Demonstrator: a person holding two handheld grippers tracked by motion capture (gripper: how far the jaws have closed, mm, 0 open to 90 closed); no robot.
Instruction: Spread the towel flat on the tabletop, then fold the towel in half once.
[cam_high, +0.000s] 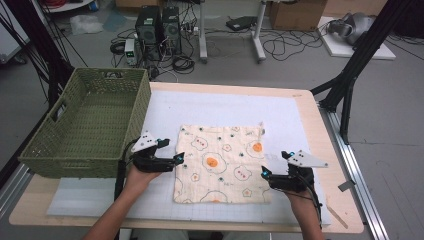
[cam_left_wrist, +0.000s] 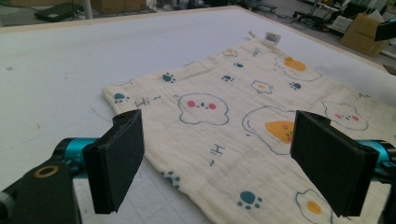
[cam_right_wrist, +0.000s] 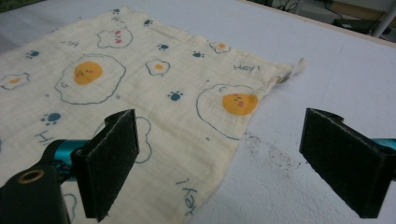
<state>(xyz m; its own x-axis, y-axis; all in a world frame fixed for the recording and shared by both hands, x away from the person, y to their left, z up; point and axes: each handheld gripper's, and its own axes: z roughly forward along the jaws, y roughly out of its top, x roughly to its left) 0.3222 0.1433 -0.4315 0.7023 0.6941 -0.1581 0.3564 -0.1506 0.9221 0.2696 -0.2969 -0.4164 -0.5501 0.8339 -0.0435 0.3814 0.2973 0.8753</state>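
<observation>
A cream cloth (cam_high: 220, 162) printed with fried eggs and paw prints lies flat on the white mat. My left gripper (cam_high: 179, 159) is open at the cloth's left edge, about halfway along. In the left gripper view the cloth (cam_left_wrist: 243, 121) spreads ahead between the wide-apart pads (cam_left_wrist: 116, 158). My right gripper (cam_high: 264, 173) is open just off the cloth's right edge, near the front corner. In the right gripper view the cloth's edge (cam_right_wrist: 140, 79) runs between the two pads (cam_right_wrist: 109, 161), with nothing gripped.
A green woven basket (cam_high: 75, 150) stands at the table's left, right beside my left hand. The white mat (cam_high: 225, 107) covers most of the wooden table (cam_high: 330, 150). Computers and cables lie on the floor beyond. A faint dark smudge (cam_right_wrist: 268, 151) marks the mat.
</observation>
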